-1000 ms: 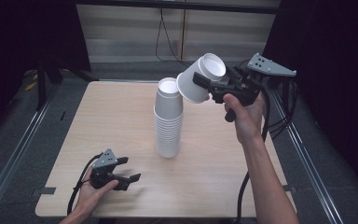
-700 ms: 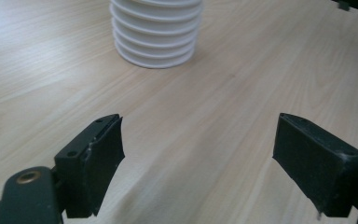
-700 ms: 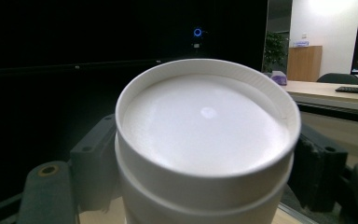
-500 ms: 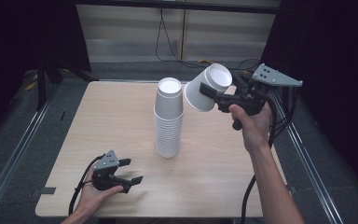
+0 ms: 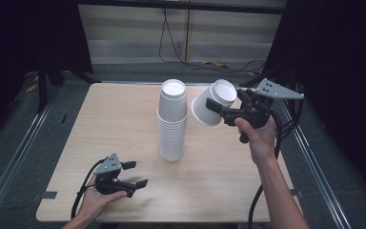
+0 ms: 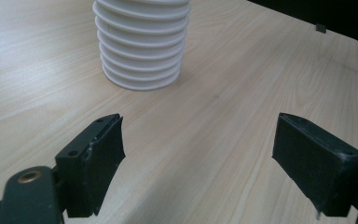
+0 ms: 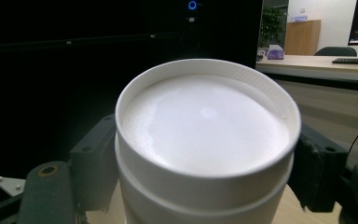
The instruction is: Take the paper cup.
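- Against the earlier frames, the right gripper (image 5: 213, 106) has come down and drifted toward 3 o'clock of the stack (image 5: 172, 121); a second ago it was higher and closer over the stack's top.
- The cup (image 5: 213, 103) it carries is tilted as before, its flat base up and toward 1 o'clock, but it now sits lower, level with the stack's upper part.
- The left gripper (image 5: 135, 174) lies in the same spot near the table's (image 5: 100, 124) 7 o'clock corner, with the hand (image 5: 97, 198) beneath it unchanged.
- The stack has not shifted.
- No brand, label or writing can be read on the cup, the stack or the grippers.
- Count: one stack of white nested cups standing upside down, its ribs too close to count exactly; one loose cup; two grippers; one table.
- Right gripper: clenched on the cup, a jaw pressing each side of it just under the base rim, as the right gripper view (image 7: 207, 140) shows.
- Left gripper: released, nothing between the jaws, which stand apart over bare wood in the left gripper view (image 6: 198, 154), the stack's foot (image 6: 142, 44) at 12 o'clock beyond them.
- The cup is in the air at 3 o'clock of the stack, just beside it and not touching.
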The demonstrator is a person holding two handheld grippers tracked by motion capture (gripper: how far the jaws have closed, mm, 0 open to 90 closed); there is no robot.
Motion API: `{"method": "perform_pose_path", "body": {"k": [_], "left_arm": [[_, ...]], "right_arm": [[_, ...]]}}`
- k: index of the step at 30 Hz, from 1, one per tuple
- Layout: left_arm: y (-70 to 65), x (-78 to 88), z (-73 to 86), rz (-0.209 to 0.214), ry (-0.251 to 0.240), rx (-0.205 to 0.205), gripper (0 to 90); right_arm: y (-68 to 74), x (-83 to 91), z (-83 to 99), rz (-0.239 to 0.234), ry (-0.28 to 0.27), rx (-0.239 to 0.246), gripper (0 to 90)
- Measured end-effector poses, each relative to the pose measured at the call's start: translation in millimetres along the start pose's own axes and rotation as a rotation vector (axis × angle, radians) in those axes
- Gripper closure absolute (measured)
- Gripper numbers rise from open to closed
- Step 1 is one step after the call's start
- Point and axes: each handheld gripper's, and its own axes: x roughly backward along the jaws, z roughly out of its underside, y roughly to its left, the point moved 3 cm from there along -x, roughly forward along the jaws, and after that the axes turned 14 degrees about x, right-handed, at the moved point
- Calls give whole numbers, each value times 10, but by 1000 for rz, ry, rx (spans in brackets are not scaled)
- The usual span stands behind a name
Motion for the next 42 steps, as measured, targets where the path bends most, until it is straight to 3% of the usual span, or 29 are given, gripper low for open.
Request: {"method": "perform_pose_path", "body": {"k": [5, 12, 18, 32, 37, 38, 42], "left_arm": [[-33, 13, -26, 24, -37, -23, 191], [-70, 1, -42, 56, -64, 10, 198], [-139, -20, -94, 77, -91, 8, 208], [-343, -113, -234, 126, -80, -39, 156], [-425, -116, -294, 148, -74, -53, 162], [-435, -111, -320, 146, -75, -67, 162], [-432, -119, -378, 150, -85, -60, 162]], "right_arm": [[46, -8, 103, -15, 12, -10, 224], [160, -24, 297, -46, 32, -41, 225], [241, -31, 435, -68, 48, -54, 225], [364, -23, 664, -112, 74, -95, 226], [401, -65, 761, -105, 87, -97, 226], [430, -86, 809, -122, 95, -108, 226], [492, -132, 863, -149, 111, -101, 226]]}}
